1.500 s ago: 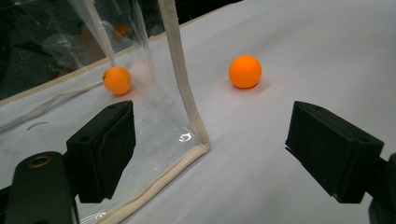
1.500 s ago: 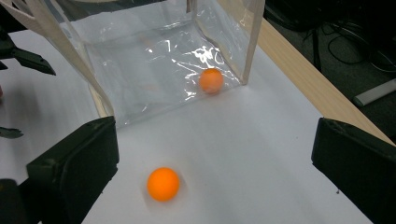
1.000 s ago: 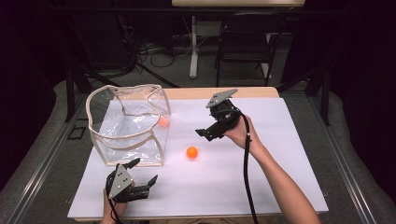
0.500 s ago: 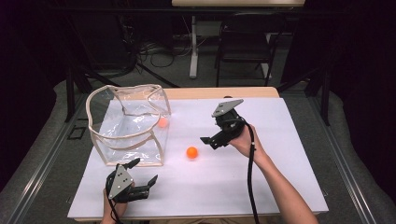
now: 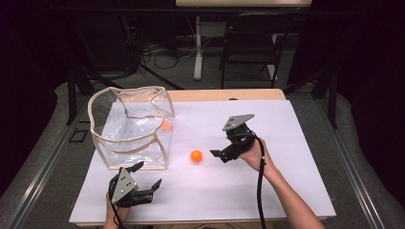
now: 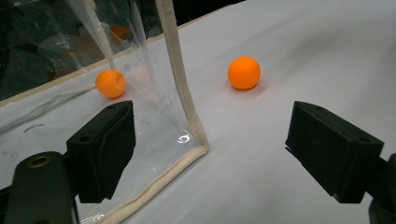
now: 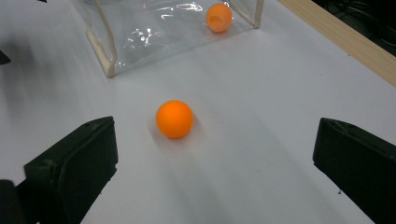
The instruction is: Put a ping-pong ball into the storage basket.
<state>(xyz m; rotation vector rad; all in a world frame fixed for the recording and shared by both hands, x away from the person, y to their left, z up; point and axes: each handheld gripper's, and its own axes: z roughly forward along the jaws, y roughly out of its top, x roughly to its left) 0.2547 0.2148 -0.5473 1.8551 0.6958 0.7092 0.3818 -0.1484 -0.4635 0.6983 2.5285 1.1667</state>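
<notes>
- Two orange balls in play: we see the loose ball [image 5: 196,155] on the bare white table [image 5: 286,186], just right of the clear bag [image 5: 131,129]; the second ball [image 5: 165,125] sits inside the bag near its far right corner.
- Our right gripper [image 5: 220,155] is low over the table, jaws spread wide, nothing between them. It points at the loose ball, which is near the jaw tips but apart from them.
- In the right gripper view the loose ball [image 7: 174,118] lies ahead, between the lines of the two jaws, closer to the left one. The bag [image 7: 154,28] and its ball [image 7: 218,17] sit farther off.
- Our left gripper [image 5: 147,179] rests near the table's front edge, just in front of the bag's near right corner, jaws also wide apart and empty.
- In the left gripper view the bag's cream-trimmed corner [image 6: 189,116] stands between the jaws; loose ball [image 6: 243,73] to its right, bagged ball [image 6: 110,83] behind the plastic.
</notes>
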